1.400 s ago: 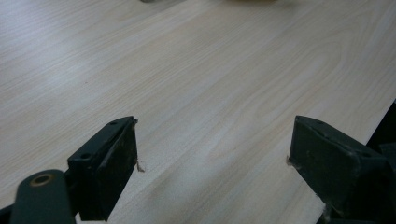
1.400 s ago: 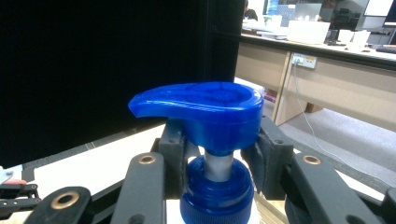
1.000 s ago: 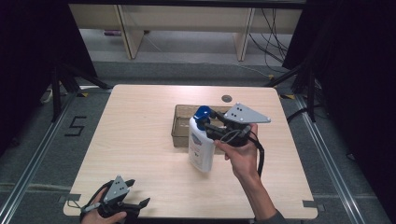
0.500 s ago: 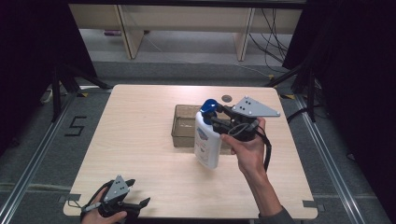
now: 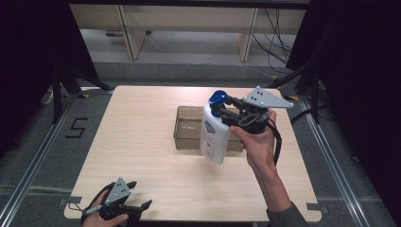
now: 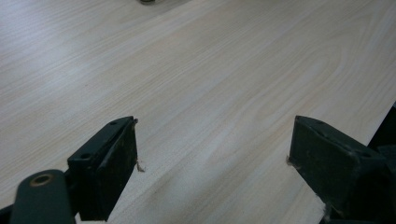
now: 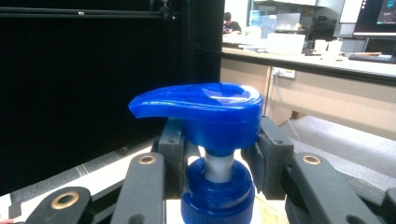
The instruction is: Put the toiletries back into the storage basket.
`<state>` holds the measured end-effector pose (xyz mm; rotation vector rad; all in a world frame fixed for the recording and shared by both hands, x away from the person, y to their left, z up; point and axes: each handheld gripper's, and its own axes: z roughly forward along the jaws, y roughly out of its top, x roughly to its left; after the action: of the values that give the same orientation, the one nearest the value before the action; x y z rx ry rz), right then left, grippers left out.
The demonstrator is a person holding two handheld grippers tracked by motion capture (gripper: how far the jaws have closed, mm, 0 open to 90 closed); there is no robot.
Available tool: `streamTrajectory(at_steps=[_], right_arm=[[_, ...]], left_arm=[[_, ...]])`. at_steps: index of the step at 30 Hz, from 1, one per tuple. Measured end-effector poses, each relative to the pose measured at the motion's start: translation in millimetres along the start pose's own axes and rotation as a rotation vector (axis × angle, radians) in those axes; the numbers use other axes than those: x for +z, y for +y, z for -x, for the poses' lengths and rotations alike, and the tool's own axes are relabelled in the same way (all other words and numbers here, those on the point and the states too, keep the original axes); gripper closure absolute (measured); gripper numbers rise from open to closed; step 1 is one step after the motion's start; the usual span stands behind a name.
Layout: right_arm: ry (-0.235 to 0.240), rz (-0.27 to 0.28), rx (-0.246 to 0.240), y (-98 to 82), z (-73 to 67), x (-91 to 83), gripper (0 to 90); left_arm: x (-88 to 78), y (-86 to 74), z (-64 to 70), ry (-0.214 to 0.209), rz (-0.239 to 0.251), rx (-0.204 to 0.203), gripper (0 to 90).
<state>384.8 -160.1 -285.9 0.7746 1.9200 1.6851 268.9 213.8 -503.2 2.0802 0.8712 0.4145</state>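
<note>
The right gripper (image 5: 226,112) pinches the pump bottle (image 5: 214,135) by its neck — lifted above the table's (image 5: 142,142) right side, not yet in the box (image 5: 189,127); the left gripper (image 5: 137,208) rests spread wide.

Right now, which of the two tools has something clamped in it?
The right tool, shut under the blue pump head of the white bottle; the left tool is open over bare table.

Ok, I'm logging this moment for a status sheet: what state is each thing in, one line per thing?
White pump bottle with blue pump head: lifted off the table, roughly upright, held at its neck.
Clear rectangular plastic bin: on the table, open-topped, looks empty.
Right gripper: shut on the bottle's neck under the pump head.
Left gripper: open, nothing between its jaws, low over the light wooden table.
</note>
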Motion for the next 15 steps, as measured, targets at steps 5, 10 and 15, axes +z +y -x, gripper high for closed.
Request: streamTrajectory(at_steps=[5, 10, 15], right_arm=[[-0.014, 0.009, -0.015, 8.3, 4.9, -3.4, 61.6], [-0.031, 0.016, 0.001, 16.8, 12.8, -6.4, 61.6], [-0.056, 0.019, 0.019, 24.9, 21.5, -9.8, 61.6]], left_arm=[[-0.2, 0.1, -0.6, 0.009, -0.007, 0.009, 14.8], [0.6, -0.1, 0.2, 0.004, 0.000, 0.001, 14.8], [0.7, -0.2, -0.1, -0.002, -0.005, 0.000, 14.8]])
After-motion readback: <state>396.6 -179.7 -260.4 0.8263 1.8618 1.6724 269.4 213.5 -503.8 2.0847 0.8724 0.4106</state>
